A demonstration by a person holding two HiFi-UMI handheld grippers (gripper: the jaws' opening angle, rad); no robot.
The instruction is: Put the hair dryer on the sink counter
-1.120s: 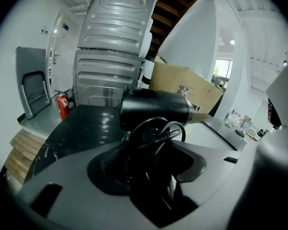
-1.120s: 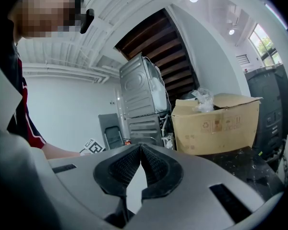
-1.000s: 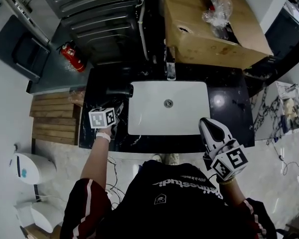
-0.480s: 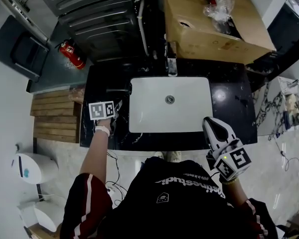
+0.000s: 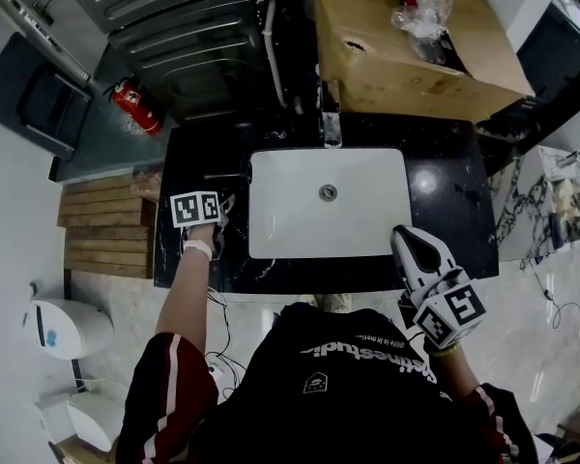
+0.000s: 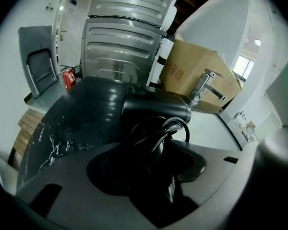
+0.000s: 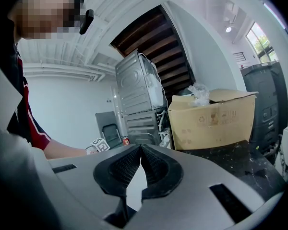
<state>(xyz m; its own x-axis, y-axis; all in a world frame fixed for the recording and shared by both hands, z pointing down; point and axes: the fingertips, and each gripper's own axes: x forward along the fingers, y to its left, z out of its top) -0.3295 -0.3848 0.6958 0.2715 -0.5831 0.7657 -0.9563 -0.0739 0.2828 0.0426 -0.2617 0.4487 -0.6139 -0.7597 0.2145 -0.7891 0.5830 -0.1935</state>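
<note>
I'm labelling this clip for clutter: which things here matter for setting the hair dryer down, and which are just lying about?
Part of the job:
hair dryer, gripped by the left gripper
sink counter

Just lying about:
cardboard box
fire extinguisher
wooden slats
faucet
right gripper, shut and empty

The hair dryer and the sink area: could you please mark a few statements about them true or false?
1. The left tongs hold a black hair dryer. True.
2. The right tongs grip the faucet. False: they are shut on nothing, near the counter's front edge, apart from the faucet.
3. The white basin is set in a black counter. True.
4. The cardboard box stands in the basin. False: it stands behind the faucet, beyond the counter.
5. The hair dryer is to the right of the basin. False: it is on the left side.
</note>
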